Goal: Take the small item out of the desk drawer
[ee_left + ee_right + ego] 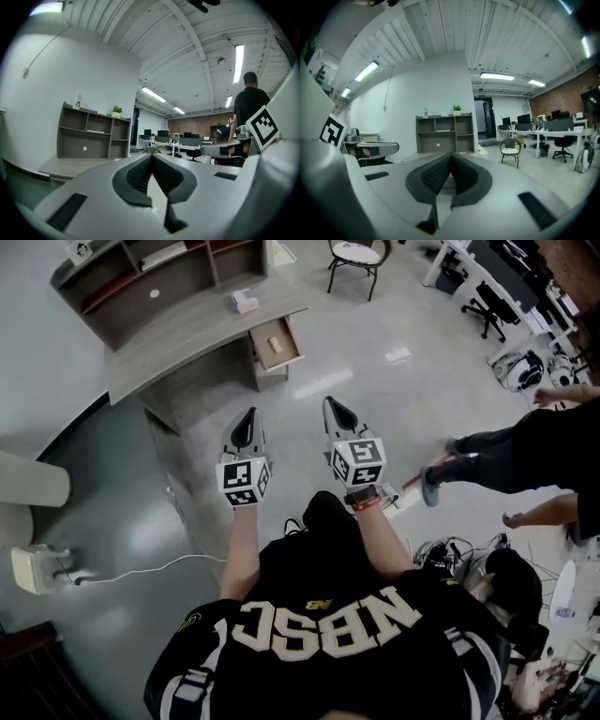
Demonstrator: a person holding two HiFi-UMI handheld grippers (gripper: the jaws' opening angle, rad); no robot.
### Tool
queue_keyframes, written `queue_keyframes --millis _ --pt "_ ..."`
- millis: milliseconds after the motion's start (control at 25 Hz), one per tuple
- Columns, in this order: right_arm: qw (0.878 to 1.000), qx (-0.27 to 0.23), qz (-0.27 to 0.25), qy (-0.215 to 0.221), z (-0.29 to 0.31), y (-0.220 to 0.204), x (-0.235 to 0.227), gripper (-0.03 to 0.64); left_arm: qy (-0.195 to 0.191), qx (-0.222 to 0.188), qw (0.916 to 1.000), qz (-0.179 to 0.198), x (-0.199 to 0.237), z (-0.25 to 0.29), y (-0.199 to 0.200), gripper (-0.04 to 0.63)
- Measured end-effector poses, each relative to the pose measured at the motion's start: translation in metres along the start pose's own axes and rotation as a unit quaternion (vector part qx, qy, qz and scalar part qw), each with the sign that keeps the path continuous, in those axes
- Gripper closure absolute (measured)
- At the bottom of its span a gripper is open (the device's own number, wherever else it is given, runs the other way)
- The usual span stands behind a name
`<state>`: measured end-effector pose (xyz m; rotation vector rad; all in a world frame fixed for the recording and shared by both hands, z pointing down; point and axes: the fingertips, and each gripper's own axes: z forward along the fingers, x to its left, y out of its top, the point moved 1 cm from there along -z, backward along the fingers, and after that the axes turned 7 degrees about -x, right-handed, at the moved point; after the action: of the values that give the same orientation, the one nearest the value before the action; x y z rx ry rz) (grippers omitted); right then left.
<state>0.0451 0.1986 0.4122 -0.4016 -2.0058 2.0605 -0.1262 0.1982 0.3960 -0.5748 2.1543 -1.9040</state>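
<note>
Head view: left gripper [248, 414] and right gripper [331, 405] both pinched closed, empty; desk [187, 334] at eleven o'clock, drawer [281, 363] open, possibly holding a small item [274, 341].

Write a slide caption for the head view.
Left hand-held gripper and right hand-held gripper, both shut and empty, held short of the desk, its drawer open with a small item inside.

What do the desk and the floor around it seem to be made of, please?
The desk looks like grey wood or wood-look laminate, matte: faint grain streaks its top. The floor looks like polished concrete or a poured coating, glossy: bright light patches reflect off it.
</note>
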Motion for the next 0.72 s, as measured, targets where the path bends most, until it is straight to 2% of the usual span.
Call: queue_keyframes --millis 320,720 --pt "1.0 0.009 0.014 0.017 0.054 -0.017 -0.014 0.607 0.018 0.011 0.9998 -0.003 0.024 0.037 -0.022 0.583" --pt "0.998 0.011 0.029 0.053 0.177 -0.007 -0.067 0.607 0.033 0.009 0.9993 0.016 0.048 0.152 -0.022 0.581"
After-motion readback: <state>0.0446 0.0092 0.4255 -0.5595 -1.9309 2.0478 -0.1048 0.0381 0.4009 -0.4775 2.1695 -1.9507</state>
